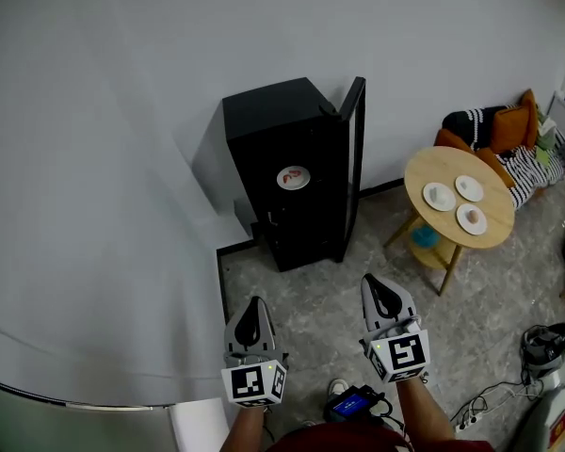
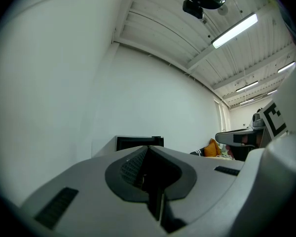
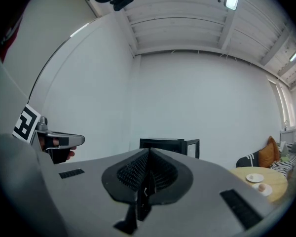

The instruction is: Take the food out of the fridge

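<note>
A black mini fridge [image 1: 292,172] stands against the white wall with its door [image 1: 351,163] swung open to the right. Inside it a plate of food [image 1: 293,178] shows on a shelf. My left gripper [image 1: 250,322] and right gripper [image 1: 379,295] are held side by side over the floor, well short of the fridge, both pointing level toward it. Both are shut with nothing between the jaws. The fridge [image 2: 139,142] shows small and far off in the left gripper view, and the fridge [image 3: 167,145] with its open door in the right gripper view.
A round wooden table [image 1: 424,177] to the right of the fridge carries three small plates [image 1: 457,201]. A sofa with cushions [image 1: 504,135] lies behind it. Cables and a device [image 1: 546,347] sit on the floor at lower right. A curved white wall [image 1: 94,205] fills the left.
</note>
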A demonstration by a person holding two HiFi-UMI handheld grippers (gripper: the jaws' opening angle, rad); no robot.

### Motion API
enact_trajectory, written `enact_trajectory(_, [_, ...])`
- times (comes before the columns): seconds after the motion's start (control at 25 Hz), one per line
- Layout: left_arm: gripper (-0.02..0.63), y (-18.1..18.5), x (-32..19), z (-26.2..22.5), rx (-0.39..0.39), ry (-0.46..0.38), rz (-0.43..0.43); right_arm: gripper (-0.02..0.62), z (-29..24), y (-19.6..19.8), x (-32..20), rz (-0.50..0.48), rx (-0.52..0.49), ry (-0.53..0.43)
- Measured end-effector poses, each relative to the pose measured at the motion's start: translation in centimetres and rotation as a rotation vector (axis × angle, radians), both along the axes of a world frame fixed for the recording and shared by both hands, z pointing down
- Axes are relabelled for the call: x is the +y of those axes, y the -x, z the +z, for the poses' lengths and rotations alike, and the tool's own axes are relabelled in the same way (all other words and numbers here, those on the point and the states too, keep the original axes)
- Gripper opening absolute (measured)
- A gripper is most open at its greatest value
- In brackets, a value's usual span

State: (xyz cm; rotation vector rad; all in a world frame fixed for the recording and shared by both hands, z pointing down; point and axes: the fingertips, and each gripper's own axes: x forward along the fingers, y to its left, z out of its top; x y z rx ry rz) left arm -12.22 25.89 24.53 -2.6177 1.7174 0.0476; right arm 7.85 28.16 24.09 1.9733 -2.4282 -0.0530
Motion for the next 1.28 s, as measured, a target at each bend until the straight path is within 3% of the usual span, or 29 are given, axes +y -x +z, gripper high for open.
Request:
enact_trajectory(0.64, [0.012,-4.6,-6.0,-0.4,-0.003,-0.004,-0.05,0.023,0.3,-4.7,-6.9,-0.045,-0.003,0.002])
enact_trajectory(1.28, [0.013,-4.0,-12.6,0.3,0.022,-0.004,-0.03,0.023,0.7,-3.4,-13.4,-0.044,0.025,0.016])
